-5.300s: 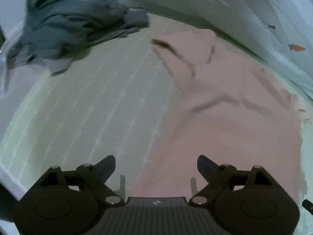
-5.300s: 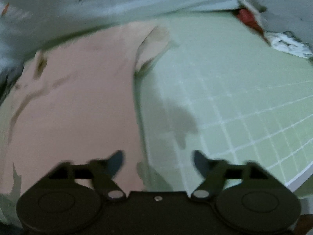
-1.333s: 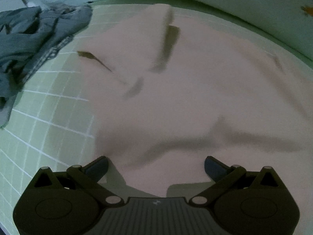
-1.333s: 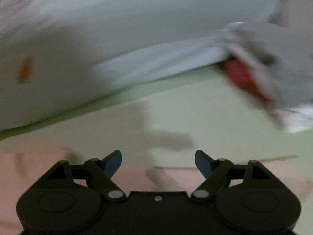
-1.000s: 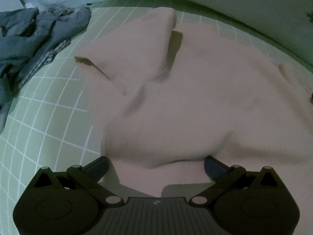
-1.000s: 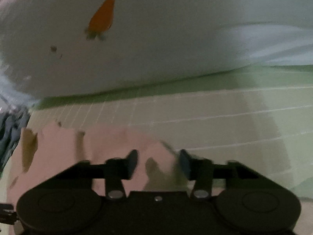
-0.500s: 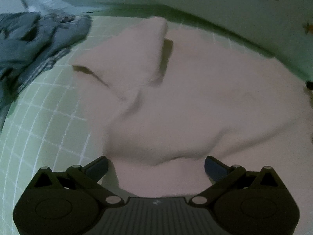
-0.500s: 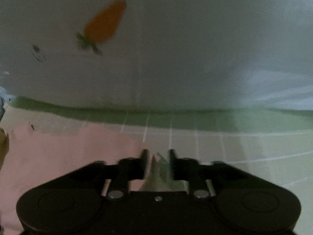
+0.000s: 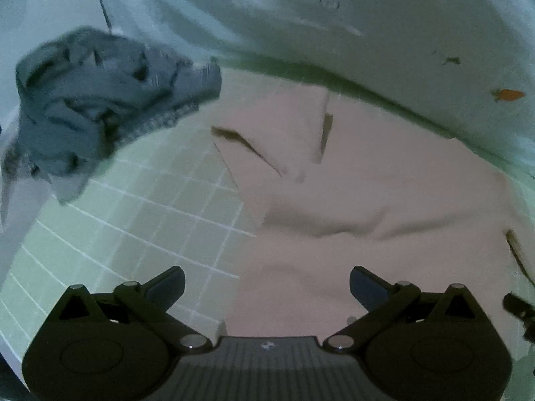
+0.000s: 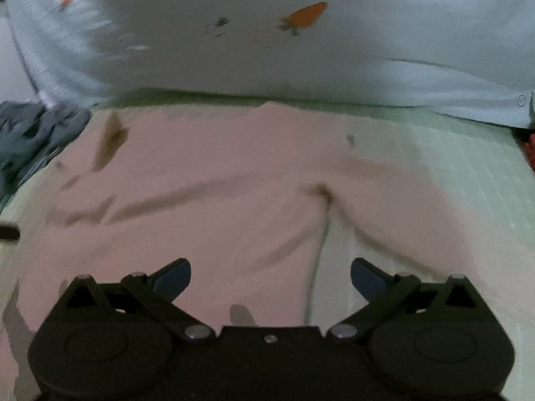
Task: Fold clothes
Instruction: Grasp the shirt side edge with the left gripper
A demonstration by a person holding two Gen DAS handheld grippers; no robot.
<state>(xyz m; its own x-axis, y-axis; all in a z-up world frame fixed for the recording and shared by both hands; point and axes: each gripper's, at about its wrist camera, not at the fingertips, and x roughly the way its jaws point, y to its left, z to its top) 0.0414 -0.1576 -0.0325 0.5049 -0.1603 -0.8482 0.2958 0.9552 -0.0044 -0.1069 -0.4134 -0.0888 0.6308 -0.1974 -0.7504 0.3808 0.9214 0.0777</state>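
The right claw (image 10: 271, 275) hangs over the pink garment (image 10: 207, 193) with its jaws opening, already spread wide, and nothing sits between them; the cloth lies below, free of the pads. The left claw (image 9: 267, 282) is likewise released, its jaws standing wide apart and empty above the near left part of the same garment (image 9: 351, 200). That pink piece lies spread on the green gridded mat (image 9: 140, 220), mostly flat, with a sleeve or flap at its far left turned inward over the body, so one fold on that side looks made. In the right wrist view a long crease and an edge run down the garment just ahead of the right claw, and the right side lies loosely rumpled rather than squared, so I judge that side only roughly laid over or not yet folded; which it is I cannot tell from the blur. Wrinkles cross the middle. The task seems at an early to middle stage for this piece: the sides want tidying, then the length wants doubling. Farther off to the left, a grey heap of clothes (image 9: 100, 107) lies crumpled at the mat's edge, apparently waiting its turn. Beyond the mat rises a pale sheet with carrot prints (image 10: 301, 50)
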